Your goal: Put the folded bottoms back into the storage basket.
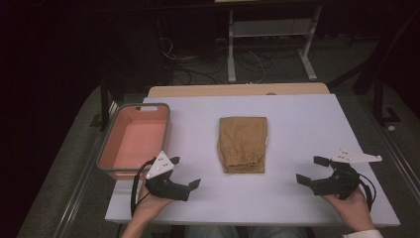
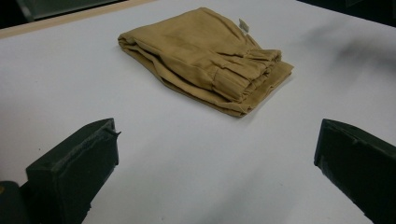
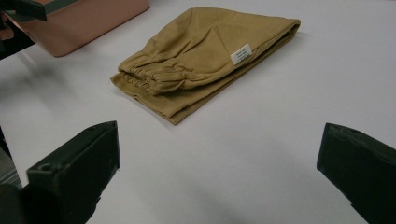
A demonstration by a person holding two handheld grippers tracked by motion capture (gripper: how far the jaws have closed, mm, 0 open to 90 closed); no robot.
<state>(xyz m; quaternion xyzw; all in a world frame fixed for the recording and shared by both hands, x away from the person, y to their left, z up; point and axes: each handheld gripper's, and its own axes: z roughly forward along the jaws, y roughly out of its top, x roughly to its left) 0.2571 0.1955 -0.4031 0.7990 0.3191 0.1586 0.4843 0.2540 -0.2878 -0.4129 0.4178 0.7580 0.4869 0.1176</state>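
A folded tan cloth (image 1: 242, 144) is seen lying flat near the middle of the white table (image 1: 297, 124), with its gathered elastic edge turned toward the person's side. A small white label (image 3: 241, 54) is sewn at one edge of the cloth (in the high view it sits at the right edge). The cloth is touched by nothing.

The left gripper (image 1: 185, 172) is held by the left hand (image 1: 151, 201) near the front edge of the table, to the left of the cloth and well apart from it. Its jaws are spread wide and nothing is held between them; in the left gripper view the cloth (image 2: 208, 58) is seen farther ahead, between the two black jaws, on bare table.

The right gripper (image 1: 310, 169) is held by the right hand (image 1: 352, 206) near the front right part of the table, also well apart from the cloth. Its jaws are spread wide too, and they are empty; in the right gripper view the cloth (image 3: 203, 58) lies ahead of them.

A pink tub (image 1: 133, 141) with a grey rim is placed at the left side of the table, just behind the left gripper. Its corner (image 3: 84, 23) is seen also in the right gripper view, beyond the cloth
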